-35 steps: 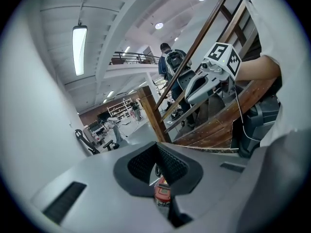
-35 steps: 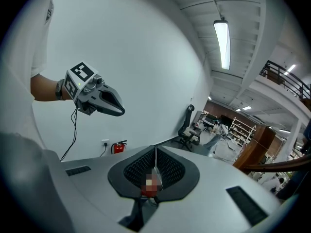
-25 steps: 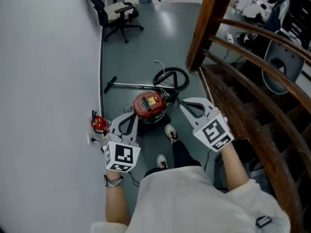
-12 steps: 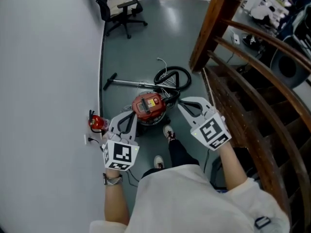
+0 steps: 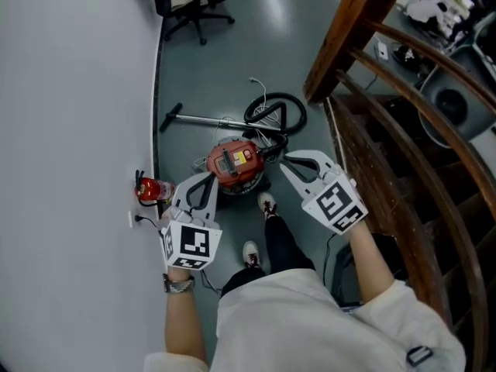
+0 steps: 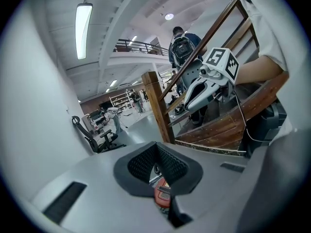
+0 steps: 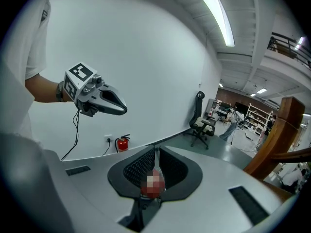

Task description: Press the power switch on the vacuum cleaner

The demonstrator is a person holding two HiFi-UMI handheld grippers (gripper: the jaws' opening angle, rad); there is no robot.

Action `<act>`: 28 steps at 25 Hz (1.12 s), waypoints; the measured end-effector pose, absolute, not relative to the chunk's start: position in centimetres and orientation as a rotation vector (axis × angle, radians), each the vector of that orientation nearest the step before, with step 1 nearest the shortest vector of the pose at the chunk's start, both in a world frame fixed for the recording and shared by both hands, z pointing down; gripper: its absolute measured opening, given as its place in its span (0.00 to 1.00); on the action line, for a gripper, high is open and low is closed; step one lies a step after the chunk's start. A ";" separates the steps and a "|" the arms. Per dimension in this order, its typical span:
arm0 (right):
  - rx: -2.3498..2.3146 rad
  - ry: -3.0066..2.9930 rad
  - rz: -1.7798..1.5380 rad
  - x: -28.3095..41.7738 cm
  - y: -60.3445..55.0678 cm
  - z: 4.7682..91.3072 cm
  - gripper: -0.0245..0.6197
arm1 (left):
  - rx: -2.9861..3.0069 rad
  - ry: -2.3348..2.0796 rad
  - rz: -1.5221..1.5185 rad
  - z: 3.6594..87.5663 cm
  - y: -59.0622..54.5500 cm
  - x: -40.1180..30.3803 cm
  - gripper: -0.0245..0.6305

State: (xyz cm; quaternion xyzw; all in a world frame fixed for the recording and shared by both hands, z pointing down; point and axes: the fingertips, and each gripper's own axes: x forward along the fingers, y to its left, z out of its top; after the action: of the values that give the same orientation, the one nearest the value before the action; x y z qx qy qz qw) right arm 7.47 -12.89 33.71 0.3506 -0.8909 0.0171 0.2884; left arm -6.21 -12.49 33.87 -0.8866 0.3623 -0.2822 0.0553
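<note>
Both hand-held grippers (image 5: pixel 204 180) (image 5: pixel 289 162) have neared the vacuum cleaner (image 5: pixel 232 163).

Office-workshop hall: office chair (image 7: pixel 199 116), shelving (image 7: pixel 256 113), wooden staircase (image 5: pixel 372 161).

- A wooden newel post (image 5: pixel 341 45) stands at the foot of a dark wooden staircase (image 5: pixel 387 161), whose curved handrails run off to its right.
- Left of the post spreads a glossy grey-green floor (image 5: pixel 232 60).
- Beyond the floor curves a plain white wall (image 5: pixel 70 115).
- A black office chair (image 5: pixel 186 2) stands by that wall, beyond the post.
- A red fire extinguisher (image 5: pixel 147 188) sits at the wall's foot.
- A tube light (image 7: pixel 217 16) glows overhead.
</note>
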 end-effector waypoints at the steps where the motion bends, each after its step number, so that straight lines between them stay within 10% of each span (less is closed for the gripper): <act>1: 0.932 -2.379 0.050 7.4 -13.3 34.2 0.09 | -2.693 1.101 -0.861 34.3 -12.9 -6.2 0.03; 28: 0.843 -2.332 0.261 6.8 -20.1 46.3 0.20 | -2.772 1.237 -1.013 44.5 -17.9 -7.0 0.03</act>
State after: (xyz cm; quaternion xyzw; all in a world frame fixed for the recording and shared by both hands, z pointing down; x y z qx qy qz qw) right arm 6.81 -20.08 46.27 0.3204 -0.8865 0.0992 0.3186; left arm -7.00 -17.86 44.45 -0.8658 0.3865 -0.3165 -0.0293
